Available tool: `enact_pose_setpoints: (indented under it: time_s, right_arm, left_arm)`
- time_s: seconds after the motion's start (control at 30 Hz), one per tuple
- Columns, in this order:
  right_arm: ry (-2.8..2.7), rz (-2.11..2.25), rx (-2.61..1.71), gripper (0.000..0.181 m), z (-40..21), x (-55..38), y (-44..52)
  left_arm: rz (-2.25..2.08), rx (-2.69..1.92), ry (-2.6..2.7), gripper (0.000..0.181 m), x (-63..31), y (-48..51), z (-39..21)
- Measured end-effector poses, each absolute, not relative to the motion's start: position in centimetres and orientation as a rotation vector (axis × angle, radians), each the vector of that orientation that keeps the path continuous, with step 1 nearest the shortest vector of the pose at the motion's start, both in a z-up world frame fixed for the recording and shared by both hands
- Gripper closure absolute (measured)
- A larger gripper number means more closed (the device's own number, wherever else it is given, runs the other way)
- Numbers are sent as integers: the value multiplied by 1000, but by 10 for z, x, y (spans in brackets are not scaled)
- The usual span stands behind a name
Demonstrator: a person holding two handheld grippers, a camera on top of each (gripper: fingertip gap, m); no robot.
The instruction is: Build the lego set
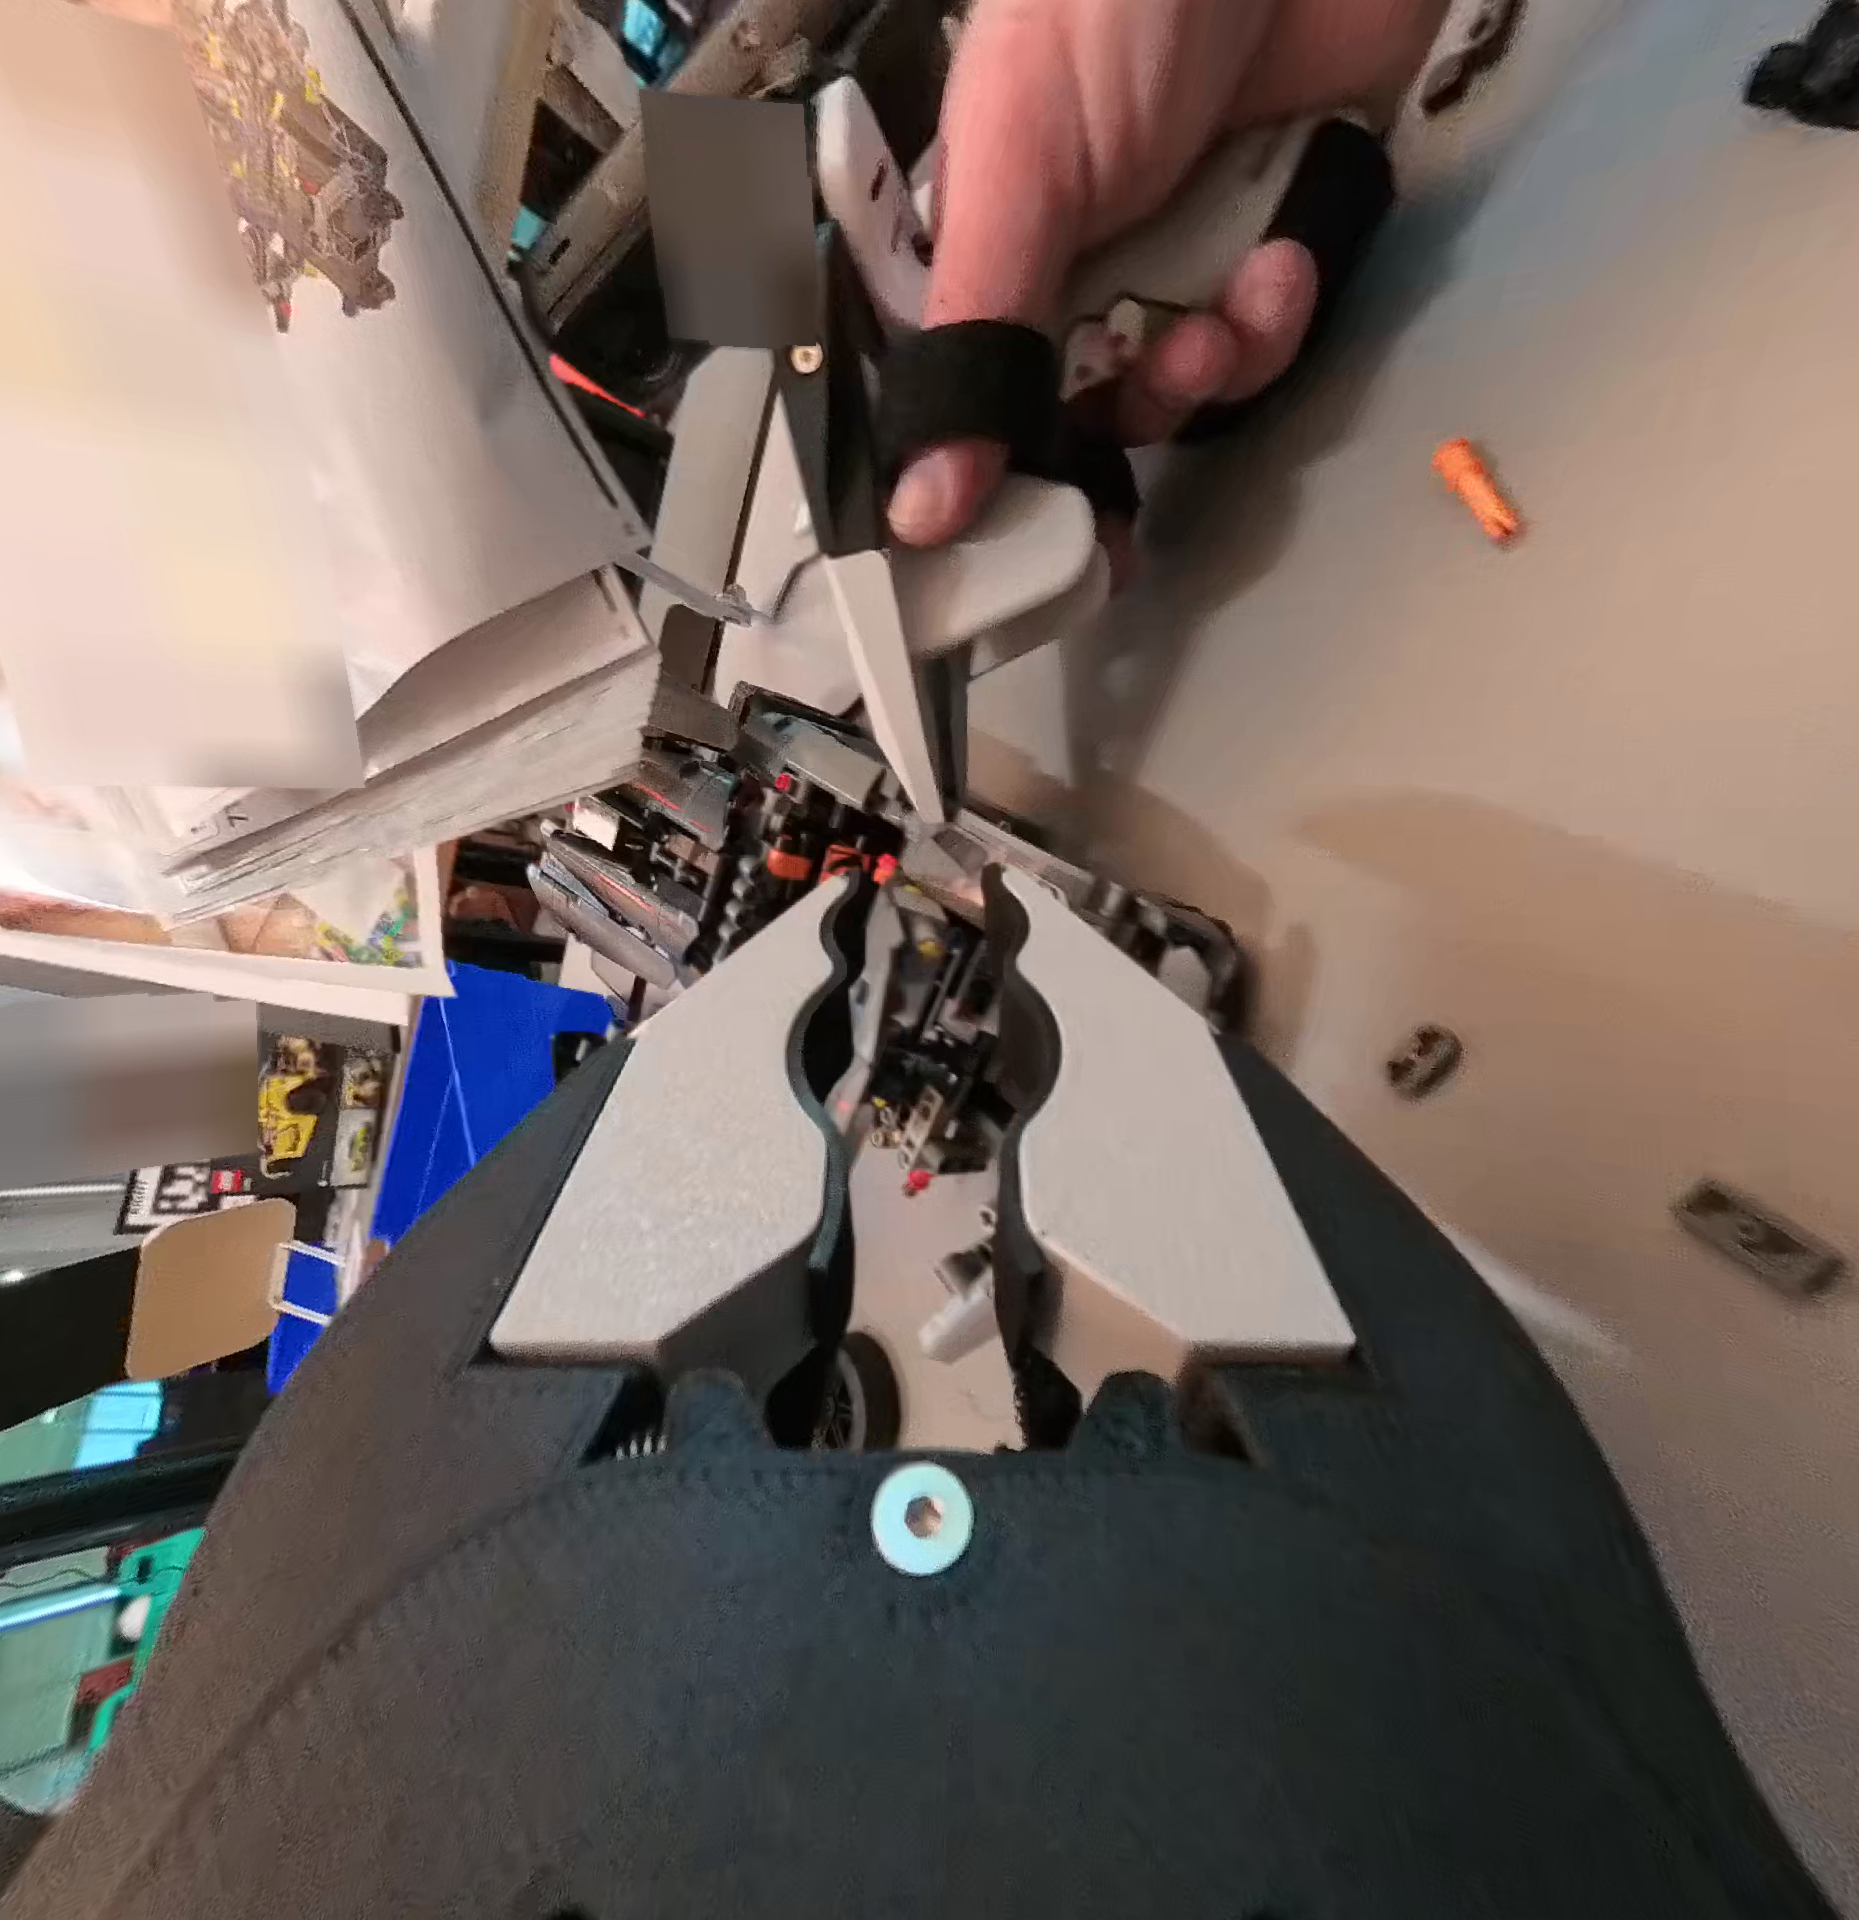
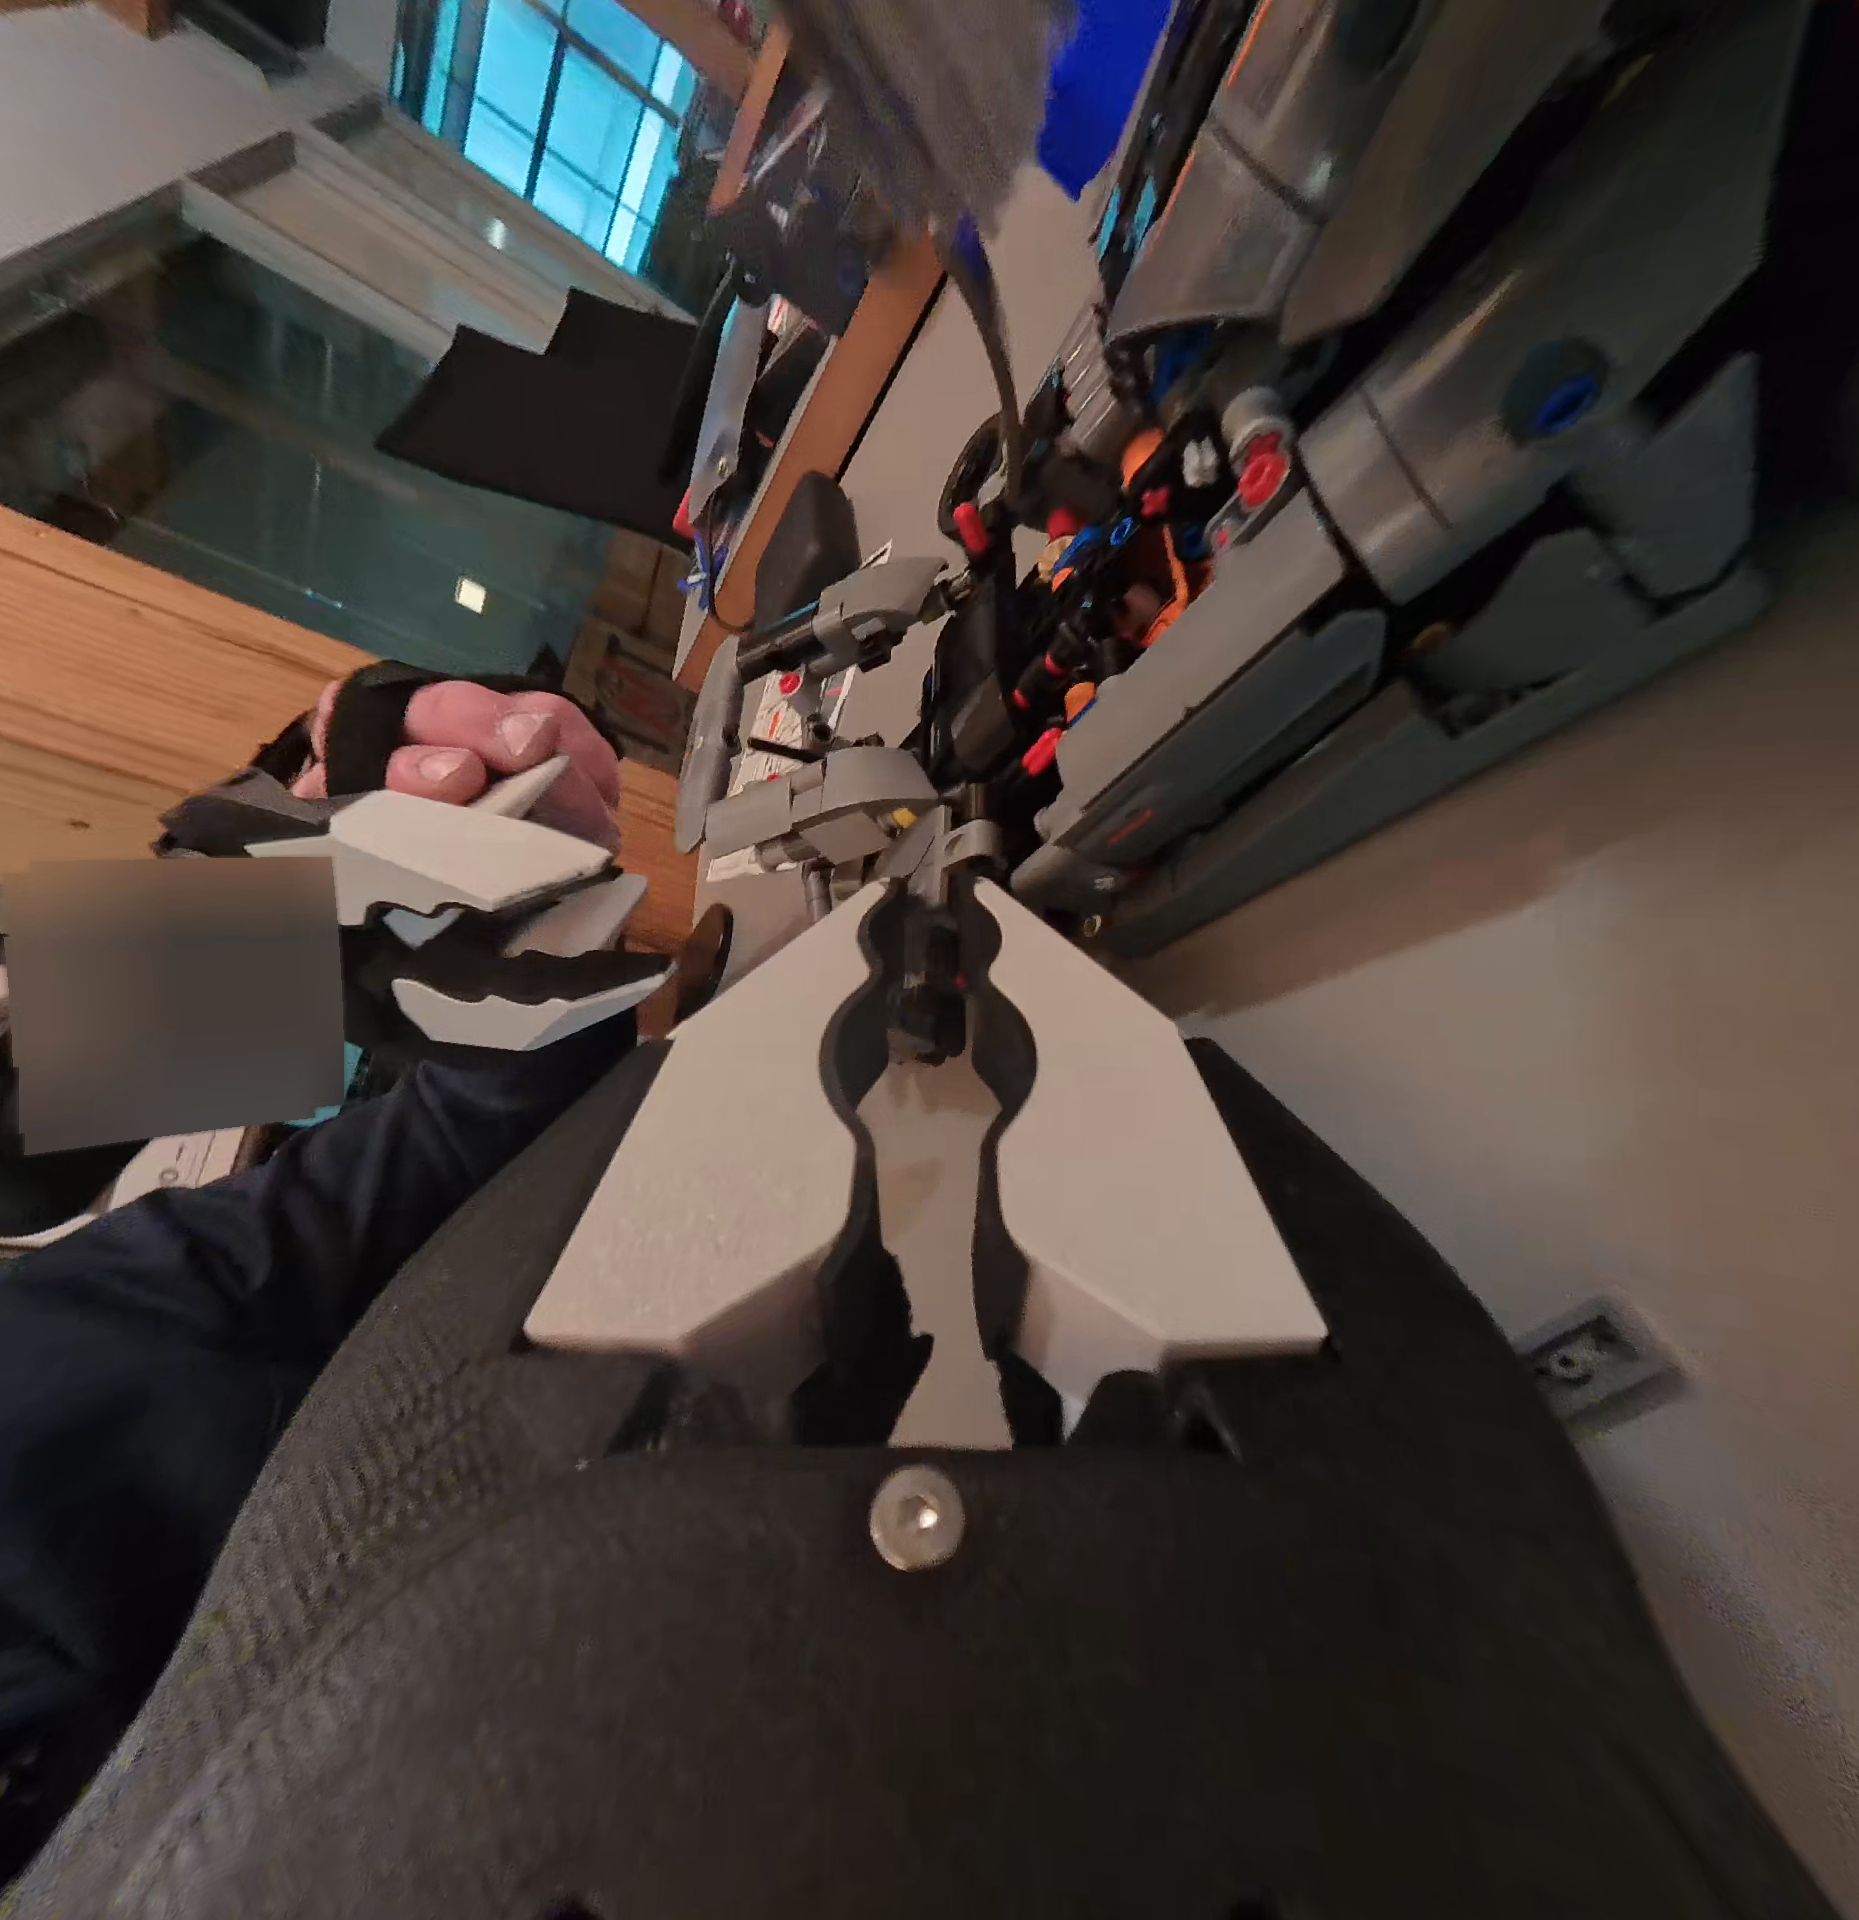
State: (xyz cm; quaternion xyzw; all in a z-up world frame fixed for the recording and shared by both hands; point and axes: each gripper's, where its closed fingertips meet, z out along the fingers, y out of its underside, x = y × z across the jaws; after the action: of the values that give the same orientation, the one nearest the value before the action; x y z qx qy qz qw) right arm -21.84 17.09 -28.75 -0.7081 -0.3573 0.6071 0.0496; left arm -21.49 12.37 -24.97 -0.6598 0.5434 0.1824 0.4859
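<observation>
Left jaws: in the left wrist view, your left gripper [image 1: 920, 883] stands narrowly parted with nothing between the fingers; you only see through the gap.
Right jaws, from here: the right gripper [image 1: 940, 821] comes down from 12 o'clock in your hand [image 1: 1112, 156], its tips drawn to a point against the build.
Task's thing: the lego model [image 1: 696, 873] lies at centre, just past your left tips, partly under the open instruction booklet [image 1: 489, 623] at 10 o'clock.
Only in this view: an orange pin [image 1: 1476, 488] at 2 o'clock and loose grey pieces [image 1: 1756, 1236] at 3 to 4 o'clock on the table [image 1: 1527, 727].

Right jaws, own view: in the right wrist view they stand narrow and seem closed on a small dark part [image 2: 925, 966] at the model's near end.
Model here: the grey body panels run from 12 to 3 o'clock, with red, orange and blue pins showing in the open core.
Only in this view: the left gripper sits at 9 o'clock, apart from the model and empty, which the left view cannot confirm.

Step in hand: likely seating or adjusting that dark part.
Doing it well: brace the body with your left gripper before you push. Press along the pin's axis, not across it. Keep the grip low on the part so it does not twist out.
</observation>
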Motion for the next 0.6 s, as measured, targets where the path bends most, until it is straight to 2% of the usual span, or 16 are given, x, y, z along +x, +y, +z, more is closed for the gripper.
enact_pose_setpoints:
  time_s: [0.17,0.33,0.4,0.6]
  right_arm:
    - [-1061,1845,-2147,178,-287,-224,173]
    - [-1069,1856,-2145,179,-286,-224,173]
    - [-1074,1853,-2145,179,-287,-224,172]
    - [-1086,1822,-2148,180,-288,-222,173]
  left_arm:
    - [471,-1762,1329,161,-221,160,-255]
    - [490,-1976,1339,167,-236,175,-279]
    - [450,-2019,1325,174,-236,174,-283]
    - [501,-2036,1278,176,-237,177,-284]
